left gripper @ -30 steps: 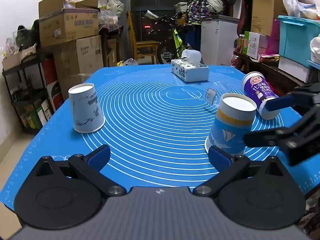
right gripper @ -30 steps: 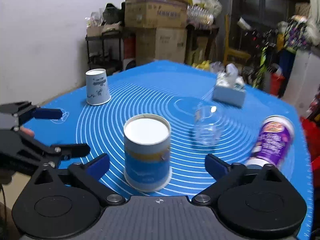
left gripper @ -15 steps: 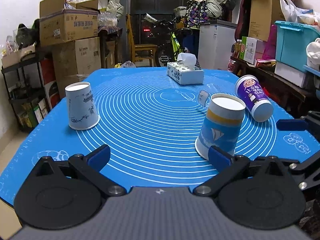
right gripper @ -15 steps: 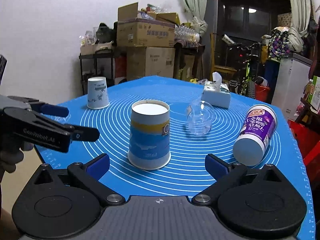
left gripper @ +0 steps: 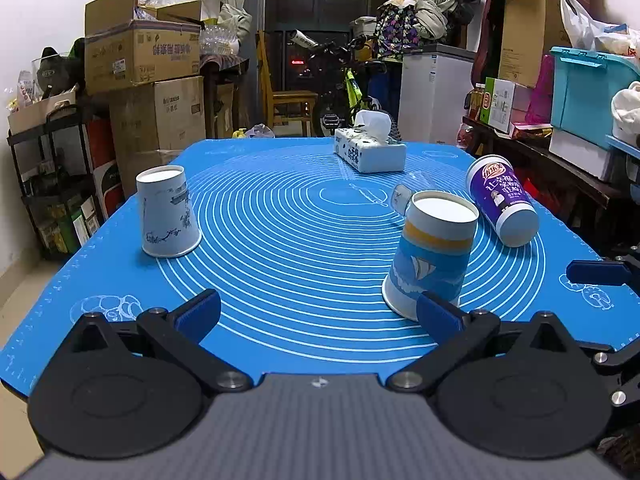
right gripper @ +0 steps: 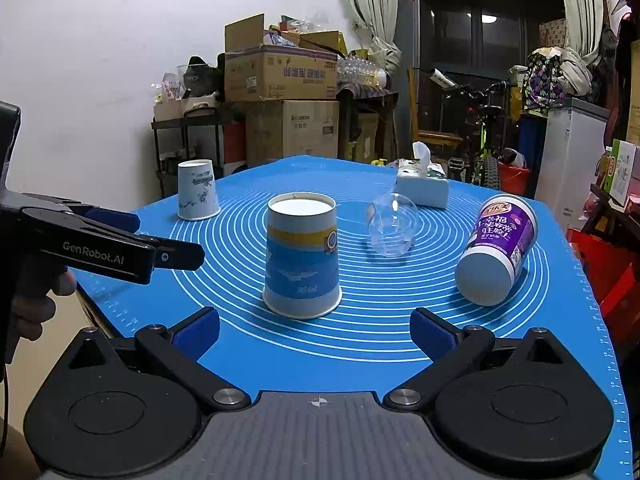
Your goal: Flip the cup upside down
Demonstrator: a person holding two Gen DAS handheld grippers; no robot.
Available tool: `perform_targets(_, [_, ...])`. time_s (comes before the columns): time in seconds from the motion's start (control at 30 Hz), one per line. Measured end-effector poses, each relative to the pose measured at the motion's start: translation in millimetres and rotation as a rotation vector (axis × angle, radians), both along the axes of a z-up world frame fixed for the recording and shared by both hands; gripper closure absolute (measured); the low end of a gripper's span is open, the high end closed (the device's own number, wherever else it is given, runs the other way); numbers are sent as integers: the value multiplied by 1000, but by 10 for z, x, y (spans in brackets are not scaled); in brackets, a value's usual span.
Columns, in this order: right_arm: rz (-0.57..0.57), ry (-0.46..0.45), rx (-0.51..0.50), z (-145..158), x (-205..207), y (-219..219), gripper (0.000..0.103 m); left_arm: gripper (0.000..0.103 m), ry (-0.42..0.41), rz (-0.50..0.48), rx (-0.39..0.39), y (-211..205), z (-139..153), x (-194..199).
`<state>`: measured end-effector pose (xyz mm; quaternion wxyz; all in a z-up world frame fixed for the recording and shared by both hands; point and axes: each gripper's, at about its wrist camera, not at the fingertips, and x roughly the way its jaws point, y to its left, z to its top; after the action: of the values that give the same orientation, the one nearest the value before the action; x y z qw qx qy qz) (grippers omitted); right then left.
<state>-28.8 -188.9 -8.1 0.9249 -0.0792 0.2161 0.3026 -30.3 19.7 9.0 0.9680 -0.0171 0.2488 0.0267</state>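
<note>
A blue paper cup with a yellow band (right gripper: 302, 256) stands upside down on the blue mat (right gripper: 360, 340), just ahead of my right gripper (right gripper: 315, 330), which is open and empty. In the left wrist view the cup (left gripper: 432, 254) stands at the right, behind my right-hand fingertip. My left gripper (left gripper: 318, 312) is open and empty near the mat's front edge. A white cup with blue drawings (left gripper: 168, 212) stands upside down at the left. It also shows in the right wrist view (right gripper: 198, 190). The left gripper also shows in the right wrist view (right gripper: 160, 236), at the left.
A purple cup (right gripper: 498, 248) lies on its side at the right. A clear glass cup (right gripper: 392, 224) lies on its side mid-mat. A tissue box (right gripper: 422, 184) stands at the far edge. Boxes, shelves and a bicycle crowd the room behind.
Both grippers have pulled back and lowered toward the mat's front edge. The right gripper has drawn away from the blue cup. The cups have not moved.
</note>
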Motion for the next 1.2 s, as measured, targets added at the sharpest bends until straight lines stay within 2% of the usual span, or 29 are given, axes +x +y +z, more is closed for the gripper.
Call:
perform_targets(0.1, [0,-19,-7,5,-10,19,2,0,-12,-4,16,-3,-2,-20])
perform_targets(1.2, [16,3,24,-13,-8,11,2,0,7,-39,35,-7,-69,-41])
